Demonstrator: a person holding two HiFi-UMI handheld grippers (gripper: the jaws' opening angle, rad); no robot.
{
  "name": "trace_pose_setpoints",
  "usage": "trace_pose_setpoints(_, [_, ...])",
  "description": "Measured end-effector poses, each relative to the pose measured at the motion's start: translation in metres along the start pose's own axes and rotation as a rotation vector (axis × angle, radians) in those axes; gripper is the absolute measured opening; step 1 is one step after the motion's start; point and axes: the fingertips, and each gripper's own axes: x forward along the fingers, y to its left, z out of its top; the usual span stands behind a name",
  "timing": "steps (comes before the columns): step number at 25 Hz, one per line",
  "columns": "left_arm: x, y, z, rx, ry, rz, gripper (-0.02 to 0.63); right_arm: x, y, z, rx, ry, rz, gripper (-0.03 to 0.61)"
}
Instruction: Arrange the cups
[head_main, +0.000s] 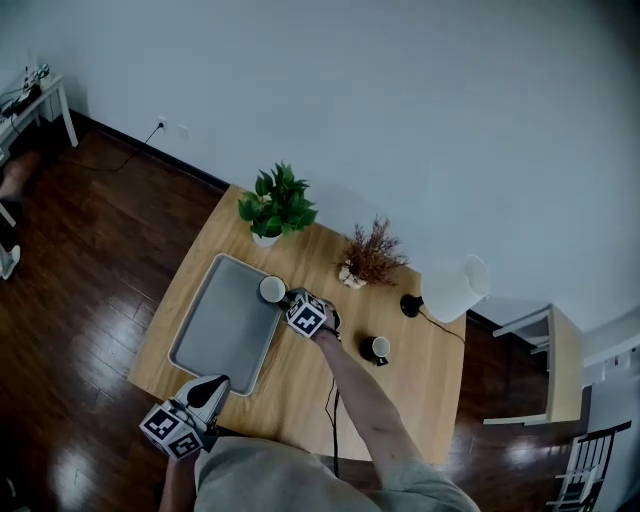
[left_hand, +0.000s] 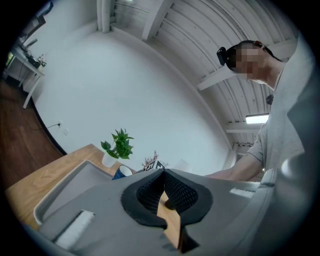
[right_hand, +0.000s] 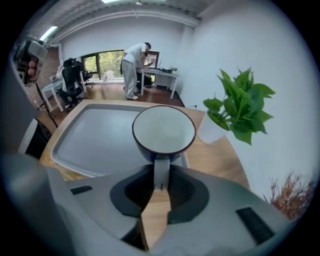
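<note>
A blue cup with a white inside (head_main: 272, 289) is at the far right corner of the grey tray (head_main: 215, 325). My right gripper (head_main: 290, 300) is shut on its handle. In the right gripper view the handle runs down between the jaws of the right gripper (right_hand: 160, 170), and the cup's bowl (right_hand: 163, 131) hangs over the tray's rim (right_hand: 186, 161). A second dark cup (head_main: 377, 349) stands on the wooden table to the right. My left gripper (head_main: 207, 392) is at the table's front edge by the tray's near corner, jaws together and empty. From the left gripper (left_hand: 162, 175) I see the blue cup (left_hand: 121, 171) beyond.
A green potted plant (head_main: 275, 205) and a dried brown plant (head_main: 372, 255) stand along the table's far edge. A white lamp (head_main: 455, 290) with a black base and cord is at the far right. A person stands at a desk (right_hand: 135, 62) in the far room.
</note>
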Motion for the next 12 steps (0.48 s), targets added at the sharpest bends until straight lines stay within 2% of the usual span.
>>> trace_pose_setpoints(5, [-0.02, 0.016, 0.009, -0.004, -0.024, 0.071, -0.006, 0.027, -0.001, -0.002, -0.109, 0.049, 0.05, 0.071])
trace_pose_setpoints(8, [-0.022, 0.019, 0.012, -0.003, -0.019, 0.079, -0.006, 0.031, -0.005, -0.001, -0.071, 0.026, 0.077, 0.074])
trace_pose_setpoints(11, [-0.014, 0.016, 0.012, 0.0, -0.005, 0.063, -0.006, 0.029, -0.015, -0.007, -0.047, 0.045, 0.019, 0.091])
trace_pose_setpoints(12, [-0.011, 0.014, 0.011, 0.001, 0.001, 0.054, -0.006, 0.027, -0.015, -0.01, -0.038, 0.055, 0.001, 0.146])
